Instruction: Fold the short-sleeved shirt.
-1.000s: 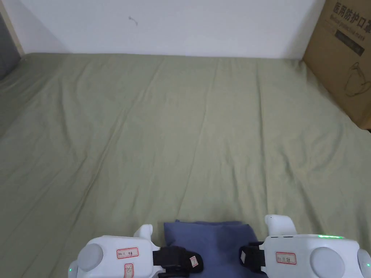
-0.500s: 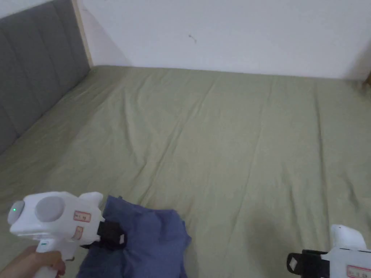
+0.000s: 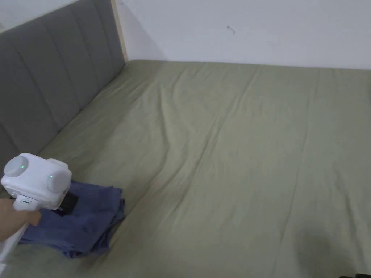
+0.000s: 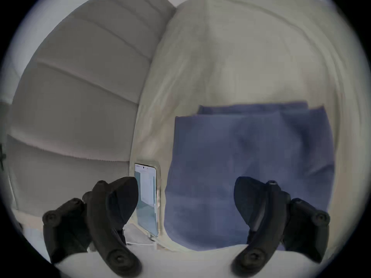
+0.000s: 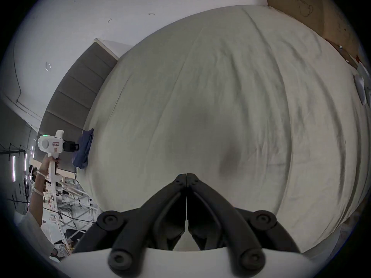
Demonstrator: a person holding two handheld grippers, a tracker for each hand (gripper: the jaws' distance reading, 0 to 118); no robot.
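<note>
The blue shirt (image 3: pixel 81 220) lies folded into a compact, roughly square bundle at the left edge of the bed, near the grey headboard (image 3: pixel 47 90). Its cloth looks soft and matte, stacked in several layers with a slightly ragged lower corner (in the left gripper view the far edges sit almost flush). The left gripper (image 4: pixel 185 200) hovers just over the near side of the bundle with its black jaws spread wide, nothing between them; a hand (image 3: pixel 14 222) grips its white handle. Just beside the shirt, toward the headboard, a phone (image 4: pixel 147 198) in a clear case rests on the sheet.

The olive-green bedsheet (image 3: pixel 235 163) covers the whole mattress, smooth but creased by long shallow wrinkles running away from the person. The headboard is padded in upright panels with a pale wooden edge, and a plain white wall (image 3: pixel 253 29) rises behind the bed. The right gripper (image 5: pixel 186 177) is held over bare sheet, well apart from the shirt, its jaws pressed together on nothing. A cardboard box (image 5: pixel 313 7) stands at the far right corner.
</note>
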